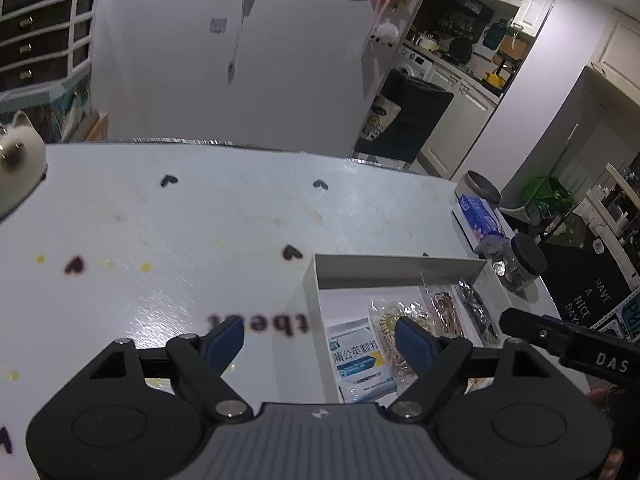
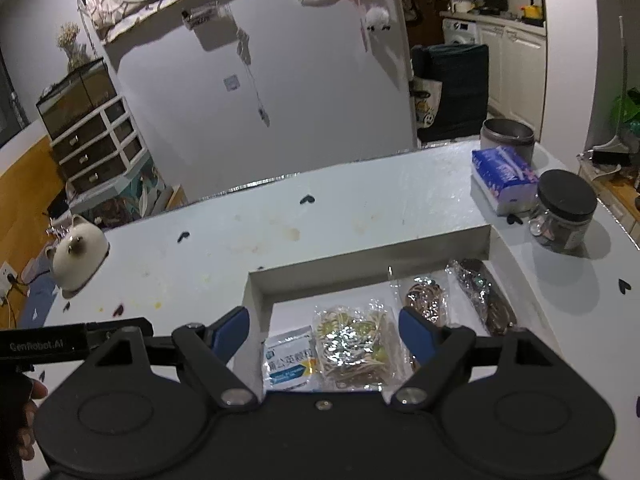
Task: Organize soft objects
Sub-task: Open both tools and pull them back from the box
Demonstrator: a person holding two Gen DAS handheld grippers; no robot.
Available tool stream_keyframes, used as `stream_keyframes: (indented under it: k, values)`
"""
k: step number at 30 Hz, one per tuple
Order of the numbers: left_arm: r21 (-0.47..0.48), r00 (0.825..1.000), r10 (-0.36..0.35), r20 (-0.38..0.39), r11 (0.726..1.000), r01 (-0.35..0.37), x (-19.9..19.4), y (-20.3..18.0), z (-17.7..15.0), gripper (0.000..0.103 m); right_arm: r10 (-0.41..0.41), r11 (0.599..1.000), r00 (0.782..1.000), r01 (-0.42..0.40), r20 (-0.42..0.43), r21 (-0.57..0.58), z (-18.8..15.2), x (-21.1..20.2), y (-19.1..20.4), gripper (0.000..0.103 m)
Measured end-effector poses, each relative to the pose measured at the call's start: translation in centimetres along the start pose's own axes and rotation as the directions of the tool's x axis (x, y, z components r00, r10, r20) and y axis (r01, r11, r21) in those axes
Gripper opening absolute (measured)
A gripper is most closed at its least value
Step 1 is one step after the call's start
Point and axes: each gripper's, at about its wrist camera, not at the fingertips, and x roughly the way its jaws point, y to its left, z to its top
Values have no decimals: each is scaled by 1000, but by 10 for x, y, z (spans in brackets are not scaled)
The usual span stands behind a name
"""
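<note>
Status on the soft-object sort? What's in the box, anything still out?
Done: four soft packets lie side by side in the white box: sachet, rubber-band bag, brown bag, dark bag. In hand: nothing; left gripper and right gripper both have open, empty jaws. Left: possibly the tissue pack, outside the box.

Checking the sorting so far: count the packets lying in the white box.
4. White-and-blue sachet at the left, clear bag of pale bands next, brown-band bag beyond it, dark bag by the right wall. The grippers may hide more.
</note>
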Motion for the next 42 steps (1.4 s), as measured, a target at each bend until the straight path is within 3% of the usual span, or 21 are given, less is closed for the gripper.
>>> stream_keyframes:
  k: [7,13,20,29,42]
  values:
    - [17,997,17,79,1000,-19,-31,-7,-1,103,-2,998,996,9,94,-70,0,-35,10,86]
    - [54,989,47,142,997,-56,-60,-33,-13,103,-8,990,989,29,151,-139,-2,-68,-1,92]
    - [83,976,91,196,991,-109,-88,-70,-48,103,-5,980,982,42,188,-194,-16,-107,-28,102]
    - [71,966,122,230,987,-142,-109,-108,-98,103,16,976,981,26,194,-214,-43,-143,-61,103]
    - [71,963,136,232,985,-156,-131,-135,-151,103,6,973,981,39,194,-229,-81,-180,-87,103]
